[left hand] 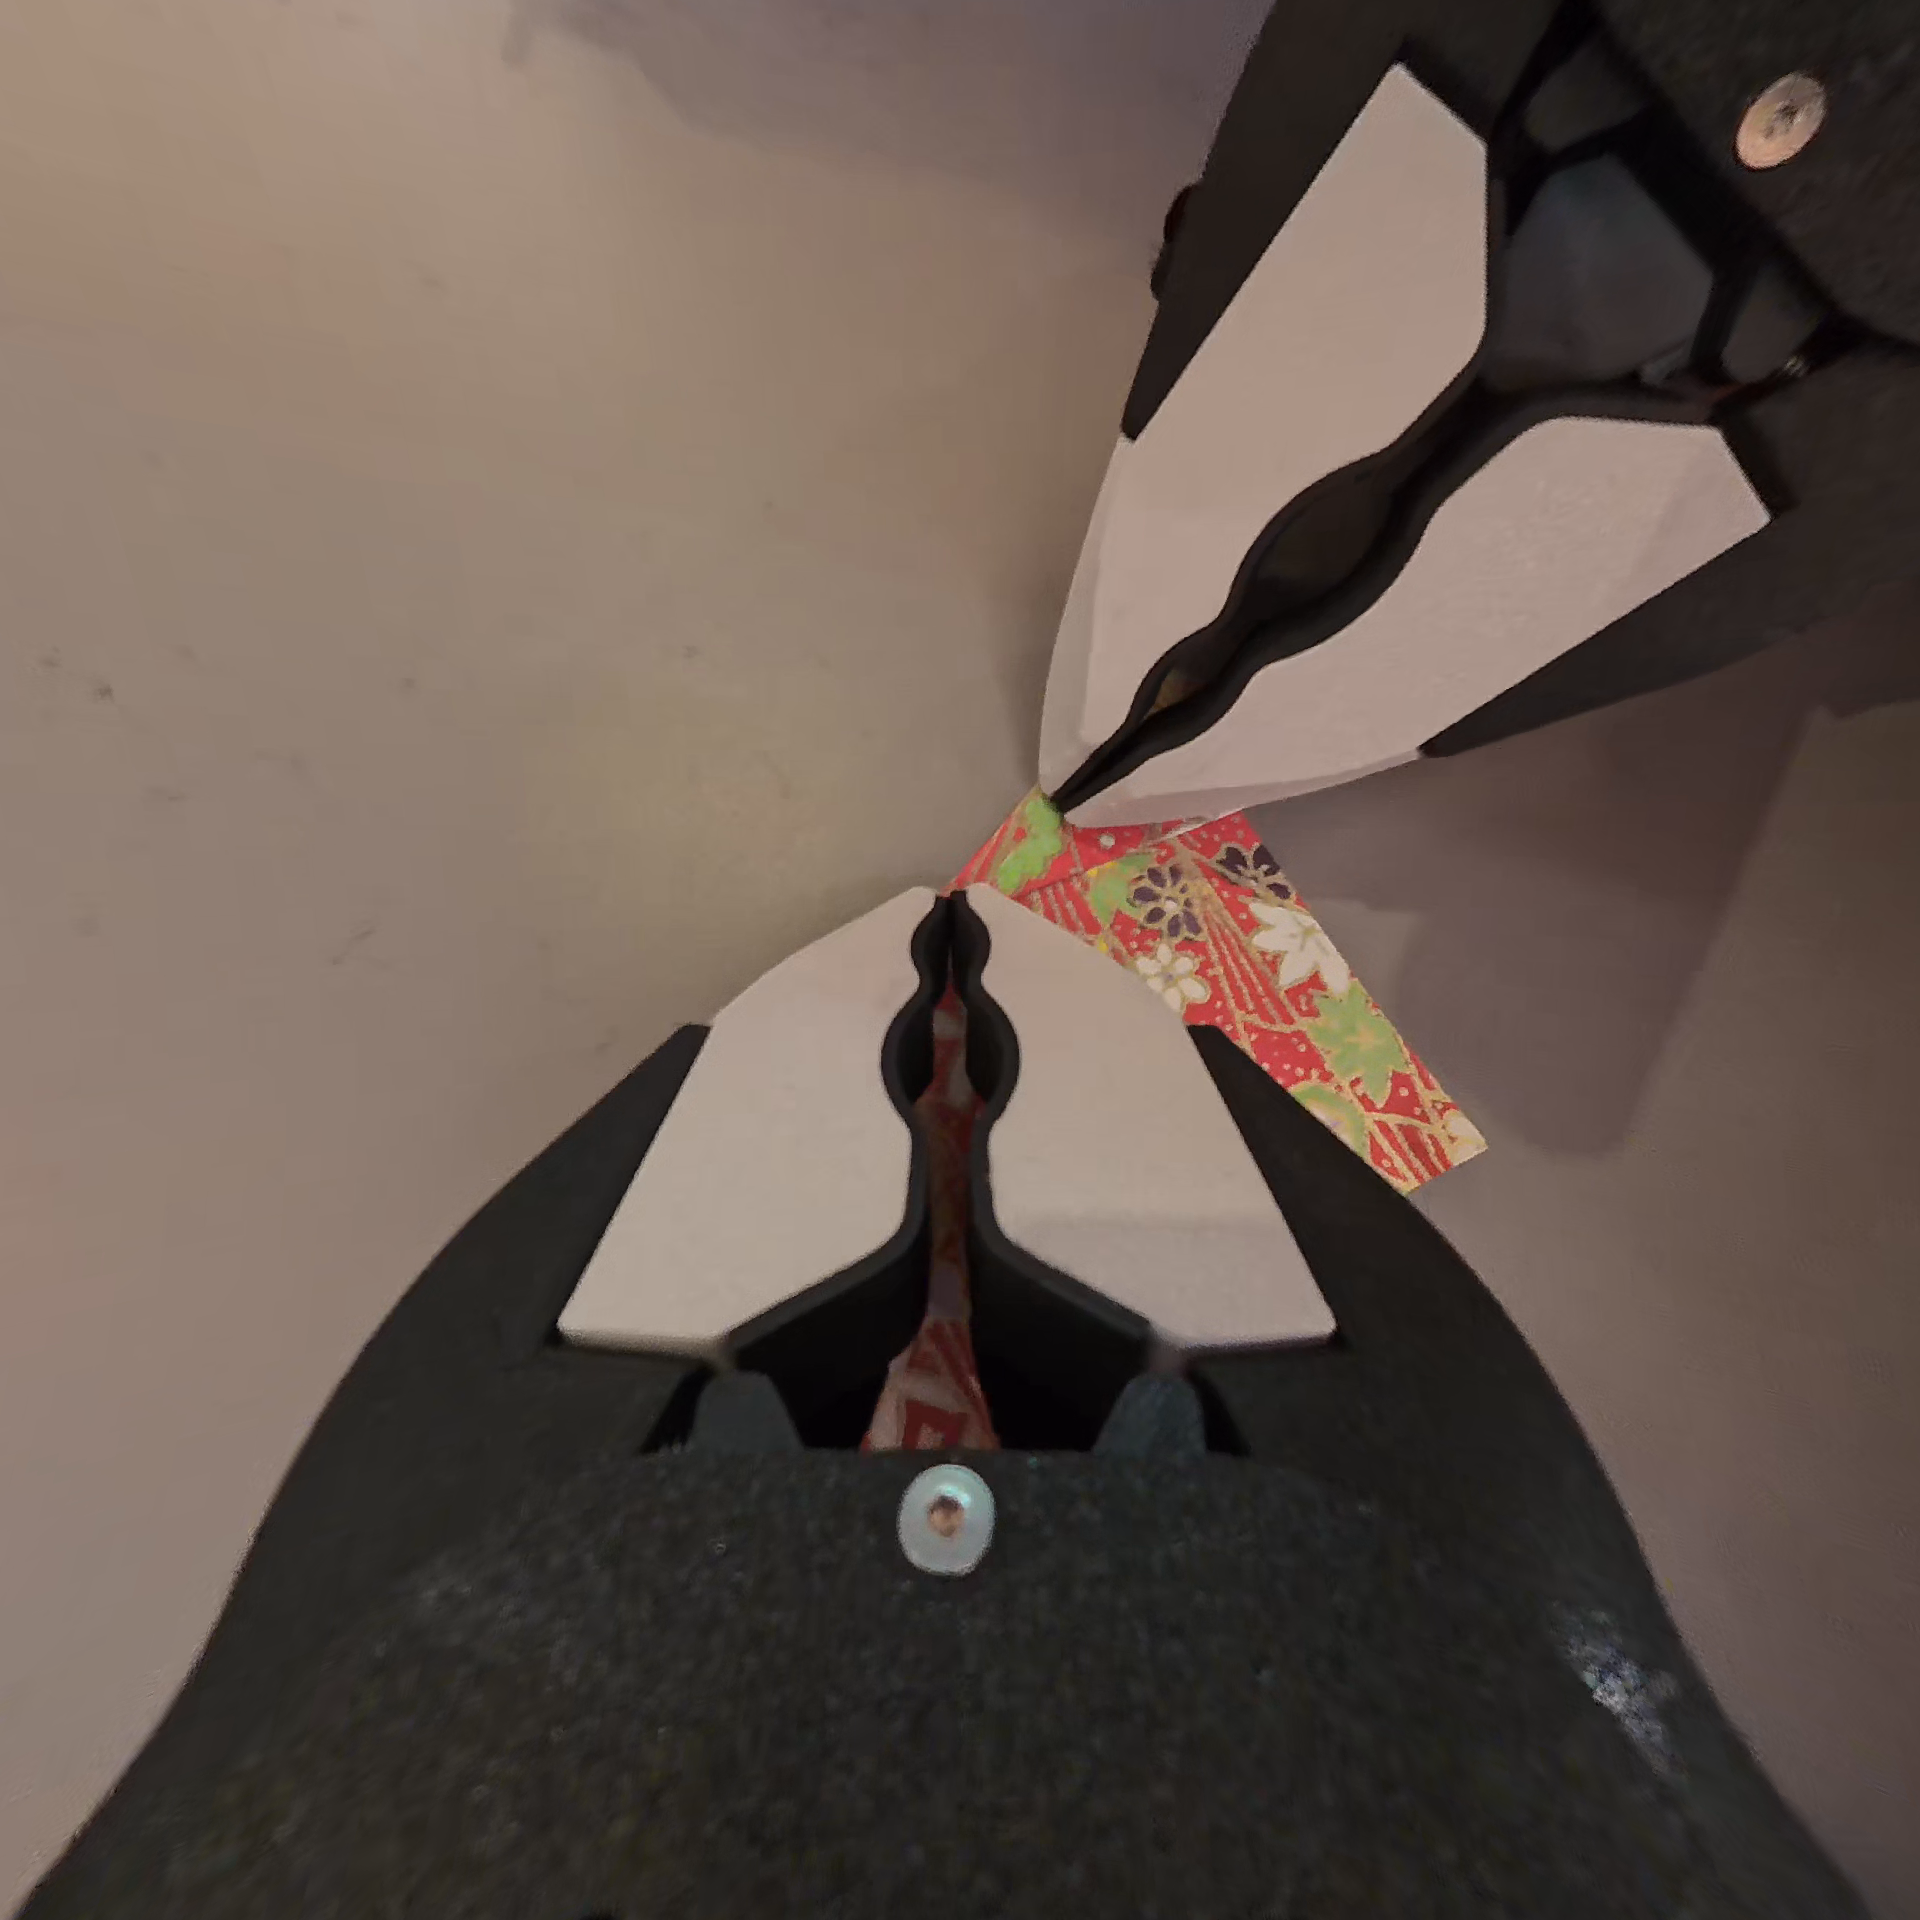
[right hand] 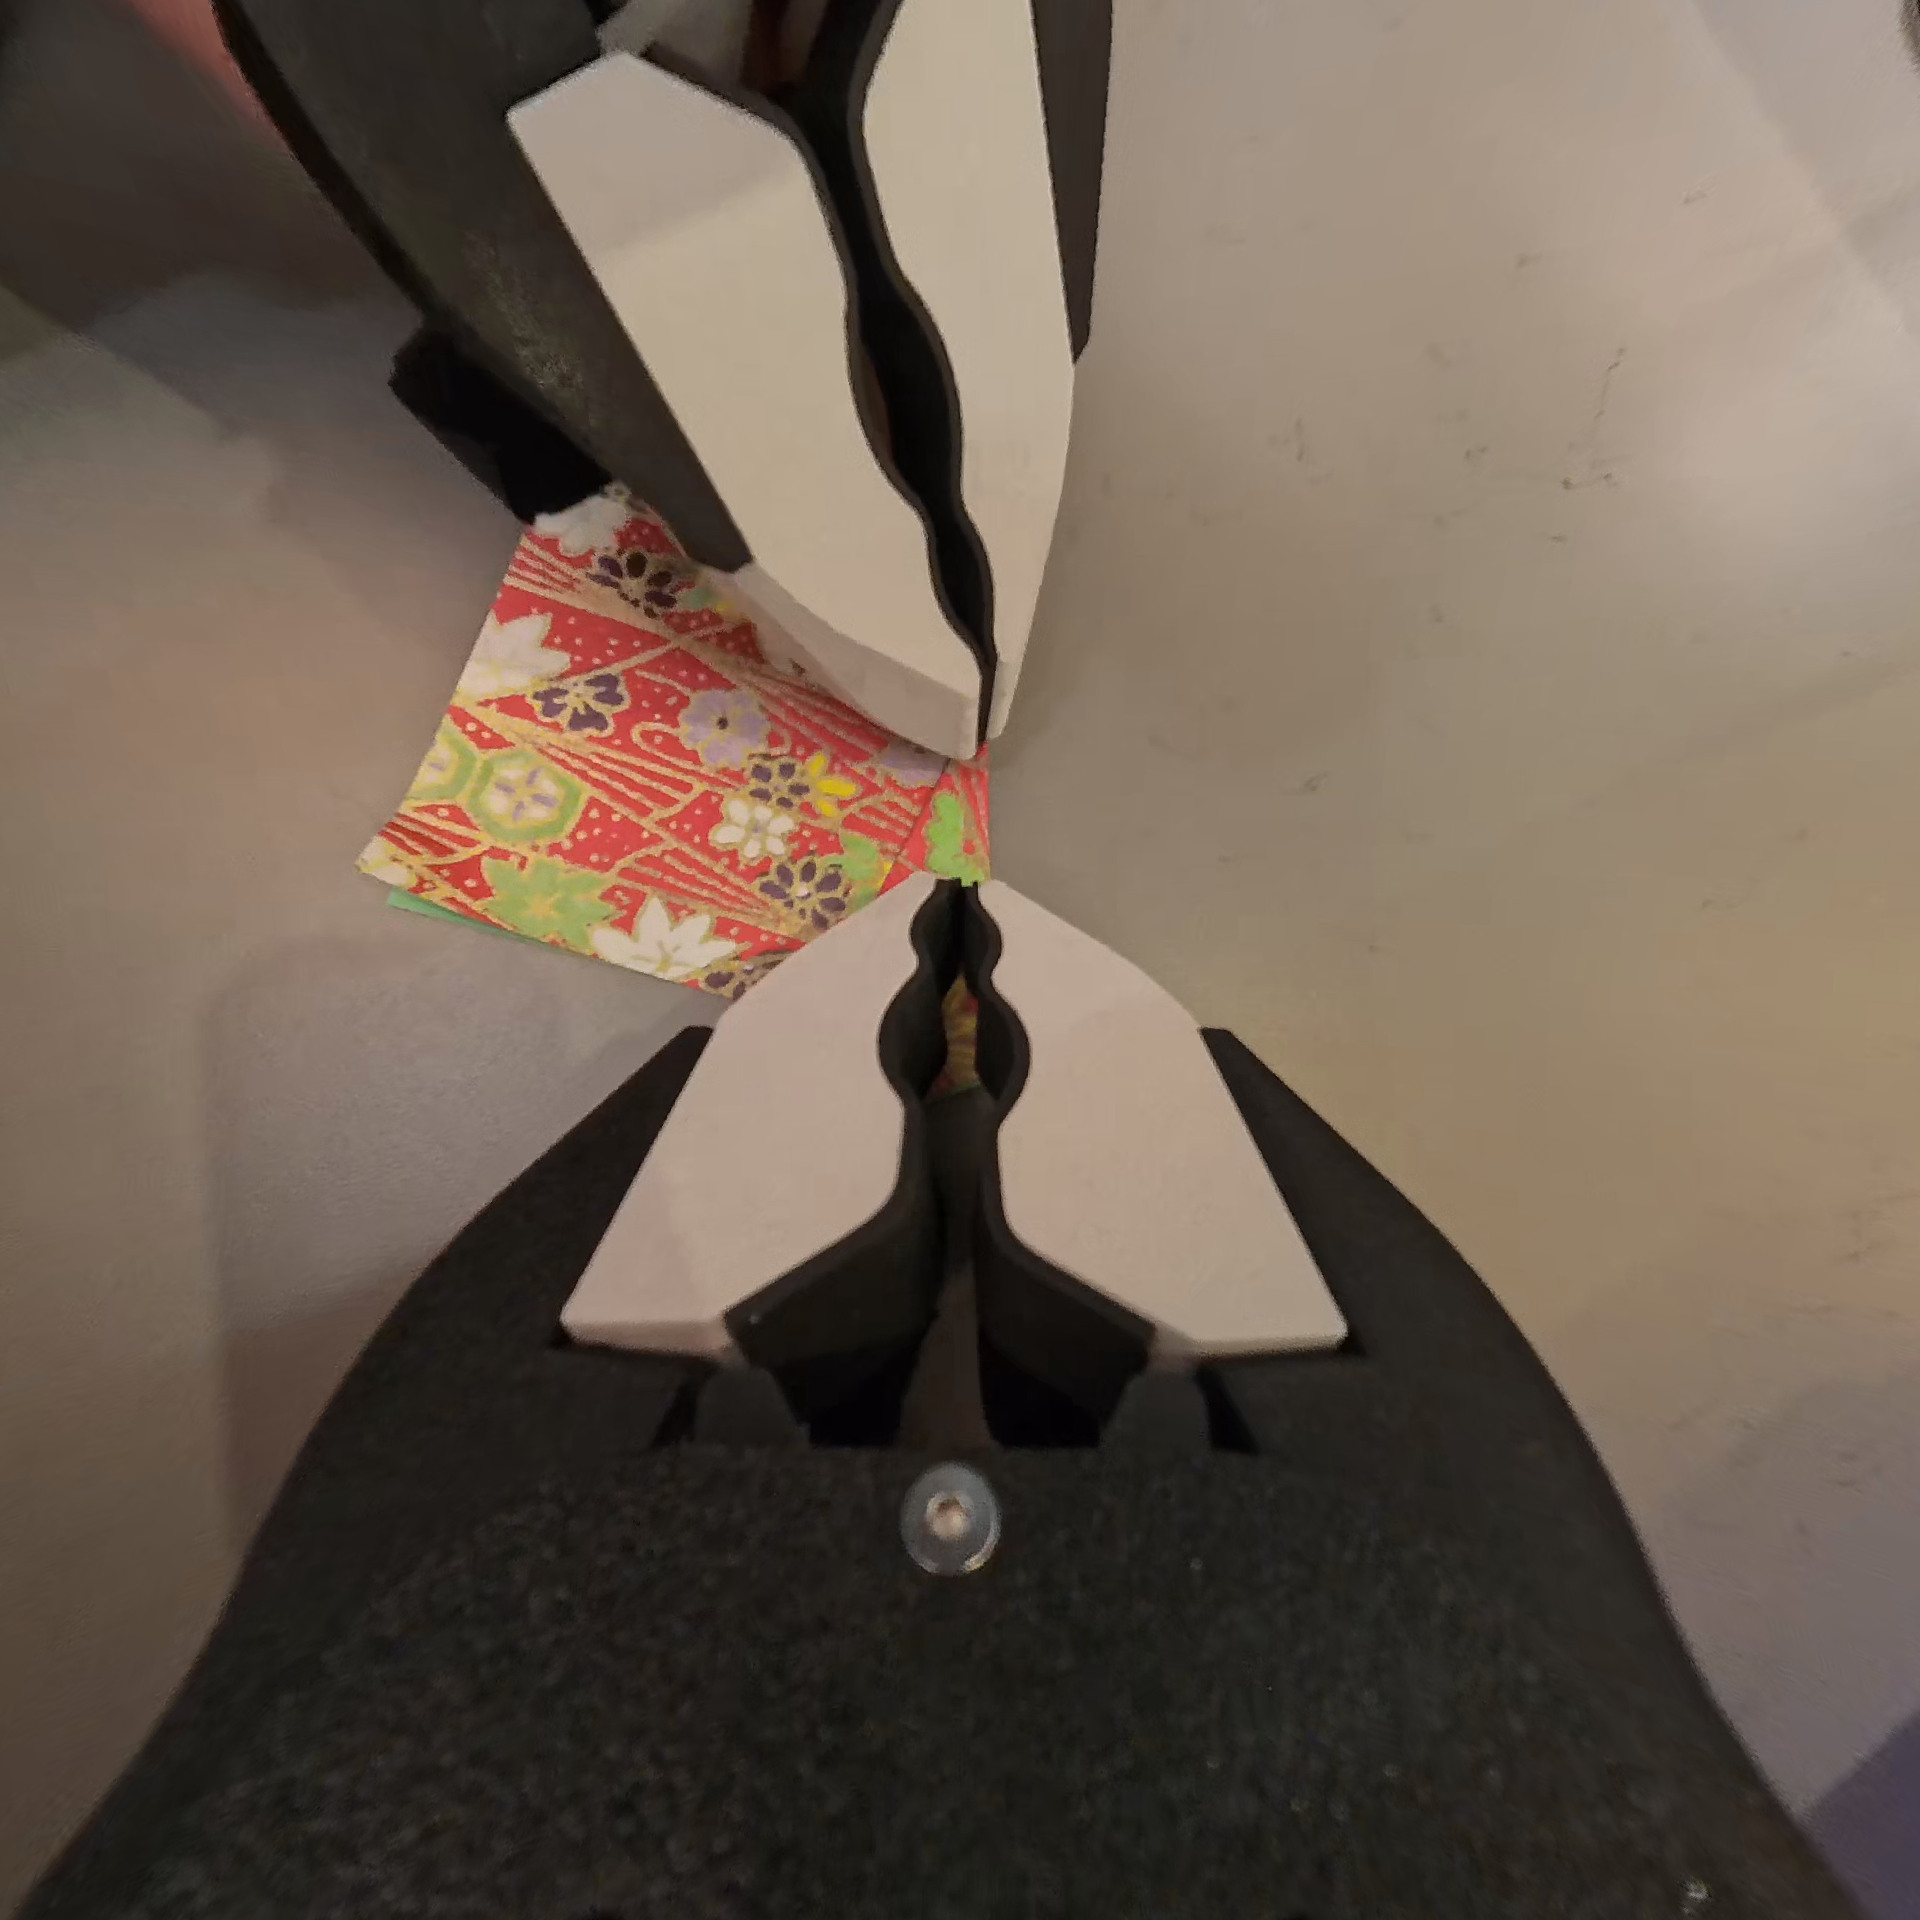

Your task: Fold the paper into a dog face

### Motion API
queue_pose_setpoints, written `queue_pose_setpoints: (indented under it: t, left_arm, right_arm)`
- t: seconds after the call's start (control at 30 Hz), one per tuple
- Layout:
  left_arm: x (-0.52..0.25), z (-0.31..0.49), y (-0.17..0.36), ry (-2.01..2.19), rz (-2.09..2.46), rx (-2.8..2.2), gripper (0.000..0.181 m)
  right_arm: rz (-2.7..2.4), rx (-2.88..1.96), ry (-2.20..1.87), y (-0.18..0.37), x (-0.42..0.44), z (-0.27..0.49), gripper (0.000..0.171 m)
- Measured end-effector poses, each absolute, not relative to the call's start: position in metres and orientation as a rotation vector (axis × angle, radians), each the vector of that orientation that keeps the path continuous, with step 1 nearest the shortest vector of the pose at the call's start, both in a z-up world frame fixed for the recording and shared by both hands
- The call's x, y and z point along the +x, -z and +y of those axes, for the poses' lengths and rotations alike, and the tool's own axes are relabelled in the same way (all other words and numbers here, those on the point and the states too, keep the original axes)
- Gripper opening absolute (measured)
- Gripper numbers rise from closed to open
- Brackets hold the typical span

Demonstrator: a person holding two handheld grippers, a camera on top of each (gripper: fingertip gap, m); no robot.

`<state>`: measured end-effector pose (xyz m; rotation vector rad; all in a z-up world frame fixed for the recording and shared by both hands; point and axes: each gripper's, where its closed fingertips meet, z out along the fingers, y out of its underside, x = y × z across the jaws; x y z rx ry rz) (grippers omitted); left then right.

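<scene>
The left claw (left hand: 951, 902) is pinched closed on the patterned red paper (left hand: 1247, 956), a strip of it showing between its fingers. The right claw (right hand: 961, 891), at one o'clock of the left in its view, is likewise clamped on the paper's corner. The folded paper spreads toward ten o'clock in the right wrist view, over the pale bench (right hand: 1455, 623).

Each camera sits on the back of its own gripper and looks forward along the two fingers, down at a pale table (left hand: 416, 520) from very close. The left wrist view sees the other gripper come in from the top right, and the right wrist view sees the other one come in from the top left. Both views share the red flowery paper (right hand: 665, 790) in the middle, where the tips almost meet.
</scene>
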<state>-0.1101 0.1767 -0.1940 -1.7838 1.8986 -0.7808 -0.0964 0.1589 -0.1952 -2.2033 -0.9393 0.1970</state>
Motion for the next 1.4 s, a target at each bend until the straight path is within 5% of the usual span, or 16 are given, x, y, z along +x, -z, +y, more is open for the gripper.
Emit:
queue_pose_setpoints:
  t: [0.73,1.4]
  left_arm:
    - [-0.155,0.184,0.194,0.621,1.826,-1.810,0.000]
    - [-0.154,0.132,0.194,0.720,1.718,-1.956,0.000]
  right_arm:
    - [-0.835,-2.161,-0.320,0.162,-0.086,0.148,0.000]
    - [-0.797,-2.271,-0.211,0.195,-0.064,0.158,0.000]
